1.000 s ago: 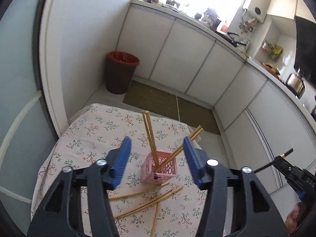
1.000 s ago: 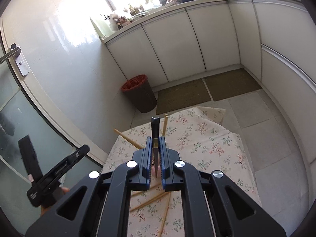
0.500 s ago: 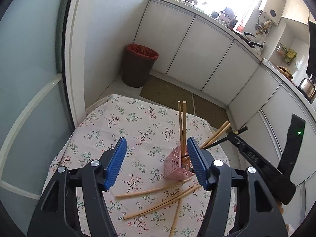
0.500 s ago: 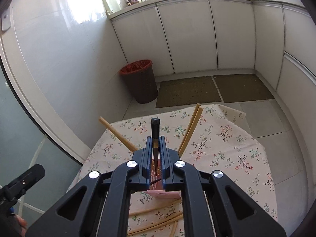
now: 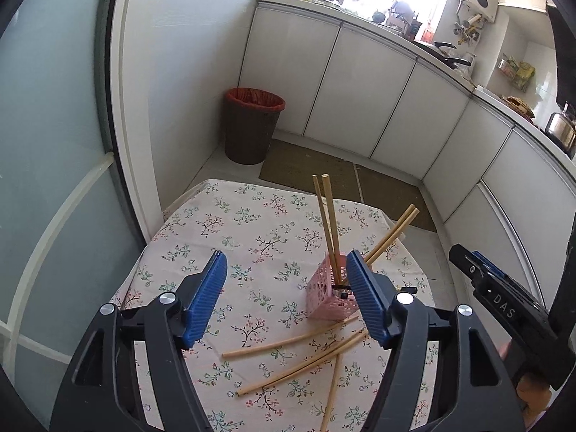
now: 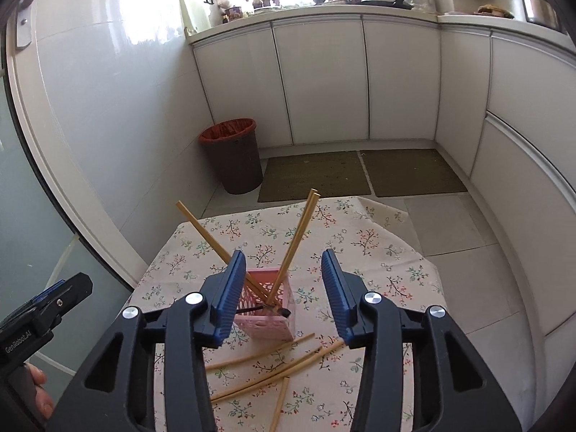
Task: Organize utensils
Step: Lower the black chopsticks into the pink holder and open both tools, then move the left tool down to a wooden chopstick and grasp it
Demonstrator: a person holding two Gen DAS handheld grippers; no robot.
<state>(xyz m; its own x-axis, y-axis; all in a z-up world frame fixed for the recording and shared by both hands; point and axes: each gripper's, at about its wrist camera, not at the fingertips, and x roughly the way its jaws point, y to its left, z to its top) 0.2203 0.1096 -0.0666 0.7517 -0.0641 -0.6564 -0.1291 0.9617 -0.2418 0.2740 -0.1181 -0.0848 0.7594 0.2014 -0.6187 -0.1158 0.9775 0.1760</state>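
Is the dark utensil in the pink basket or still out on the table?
In. The dark utensil lies tipped across the top of the pink basket, beside the upright chopsticks; the right tongs are open and empty.

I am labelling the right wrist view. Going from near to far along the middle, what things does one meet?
Loose chopsticks on the tablecloth → pink basket holding chopsticks → floor mats → white cabinets → countertop.

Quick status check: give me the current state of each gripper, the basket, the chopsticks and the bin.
left gripper: open, empty
right gripper: open, empty
pink basket: upright on the tablecloth
wooden chopsticks in basket: leaning outward
black utensil: lying across the basket rim
loose chopsticks: lying flat on the cloth
trash bin: uncovered, red liner
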